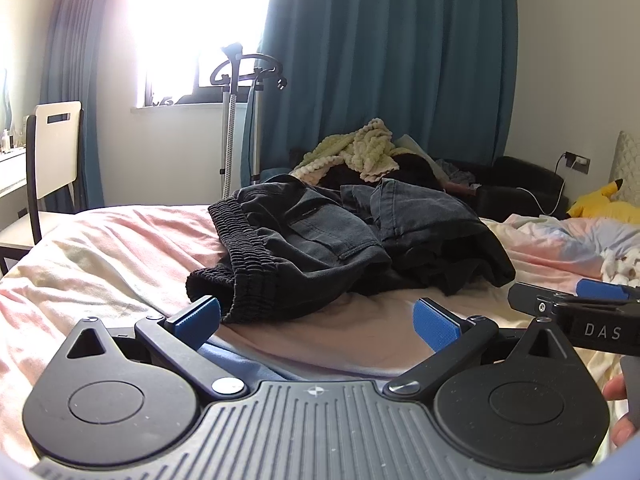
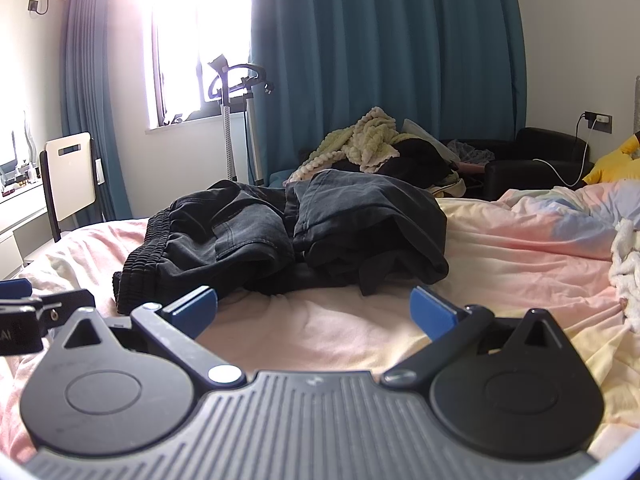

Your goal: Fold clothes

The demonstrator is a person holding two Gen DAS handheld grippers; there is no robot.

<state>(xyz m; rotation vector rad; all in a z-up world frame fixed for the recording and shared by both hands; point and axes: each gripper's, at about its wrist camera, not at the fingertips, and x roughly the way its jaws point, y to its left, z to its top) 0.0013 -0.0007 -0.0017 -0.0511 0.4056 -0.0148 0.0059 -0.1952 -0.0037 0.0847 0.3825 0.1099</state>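
Clearance: bare bed sheet (image 2: 320,320) ahead of you | Obstacle: crumpled dark trousers (image 2: 280,236) mid-bed, beyond it

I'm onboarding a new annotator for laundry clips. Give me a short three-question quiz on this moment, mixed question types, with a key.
1. True or false: the left gripper is shut on the dark denim pants.
2. Multiple choice: the pants lie on A) the white chair, B) the pink bedsheet, C) the floor.
3. Fill in: the pale knitted blanket lies ___ the pants, toward the teal curtain.

Key: 1 false, both grippers' fingers are spread with nothing held, including the right gripper. 2 B. 3 behind.
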